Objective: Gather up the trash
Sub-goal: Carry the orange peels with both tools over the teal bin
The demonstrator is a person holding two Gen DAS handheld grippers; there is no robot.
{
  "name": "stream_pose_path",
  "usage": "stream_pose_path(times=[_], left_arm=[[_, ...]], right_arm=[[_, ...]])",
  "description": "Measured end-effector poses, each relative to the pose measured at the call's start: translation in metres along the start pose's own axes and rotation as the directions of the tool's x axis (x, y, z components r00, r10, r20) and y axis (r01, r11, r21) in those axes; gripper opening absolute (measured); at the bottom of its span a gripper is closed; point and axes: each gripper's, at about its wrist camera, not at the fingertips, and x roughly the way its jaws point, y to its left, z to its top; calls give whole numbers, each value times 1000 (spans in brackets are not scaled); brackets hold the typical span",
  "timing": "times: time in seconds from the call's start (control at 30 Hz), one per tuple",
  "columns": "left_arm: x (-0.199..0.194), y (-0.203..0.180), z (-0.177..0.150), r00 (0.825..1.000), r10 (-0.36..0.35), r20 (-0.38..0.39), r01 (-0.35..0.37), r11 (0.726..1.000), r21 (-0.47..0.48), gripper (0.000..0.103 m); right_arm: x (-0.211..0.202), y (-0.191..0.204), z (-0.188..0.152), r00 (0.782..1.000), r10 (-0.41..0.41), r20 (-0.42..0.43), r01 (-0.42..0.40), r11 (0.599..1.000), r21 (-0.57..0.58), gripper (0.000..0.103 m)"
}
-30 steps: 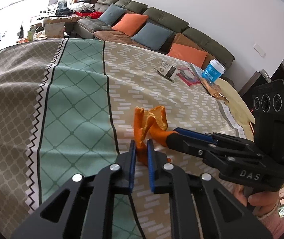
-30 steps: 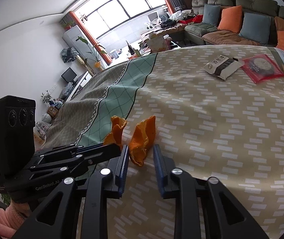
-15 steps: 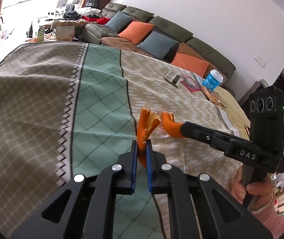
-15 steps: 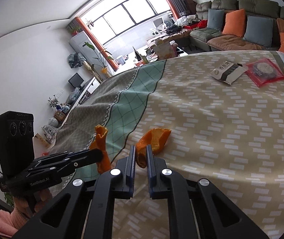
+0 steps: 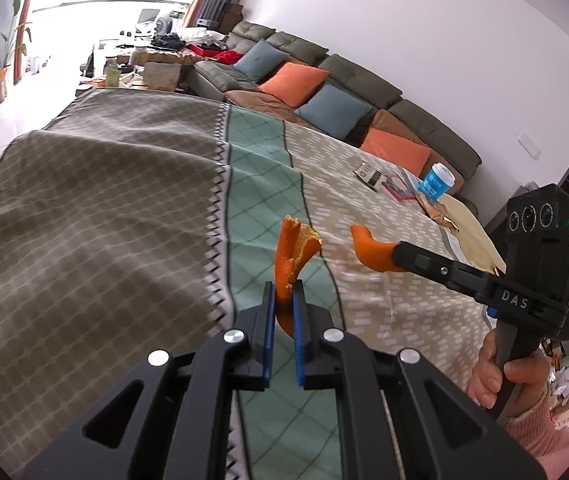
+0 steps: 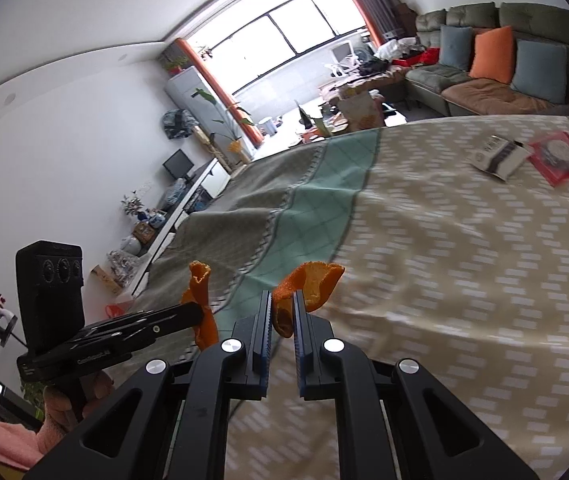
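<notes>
Orange peel sits pinched in both my tongs. My left gripper (image 5: 283,300) squeezes one orange peel piece (image 5: 294,254), and my right gripper (image 6: 282,312) squeezes the other peel piece (image 6: 312,286), both just above the tablecloth (image 5: 104,208). I think I should keep squeezing and carry them slowly, so nothing drops. More trash, a blue cup (image 5: 436,181) and wrappers (image 6: 498,156), waits far off.

Both tongs clamped shut, tilted downward — left tongs (image 5: 283,294), right tongs (image 6: 283,303).

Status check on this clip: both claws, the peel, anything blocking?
Left claw shut on one orange peel piece. Right claw shut on another peel piece. Both clear of tablecloth. Nothing blocking.
</notes>
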Motion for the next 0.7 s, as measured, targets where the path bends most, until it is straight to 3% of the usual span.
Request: stream_pose_path(times=[0.7], left_arm=[[-54, 35, -16, 993, 84, 77, -80, 995, -62, 9]], right_arm=[[32, 52, -5, 993, 109, -40, -112, 991, -72, 10]])
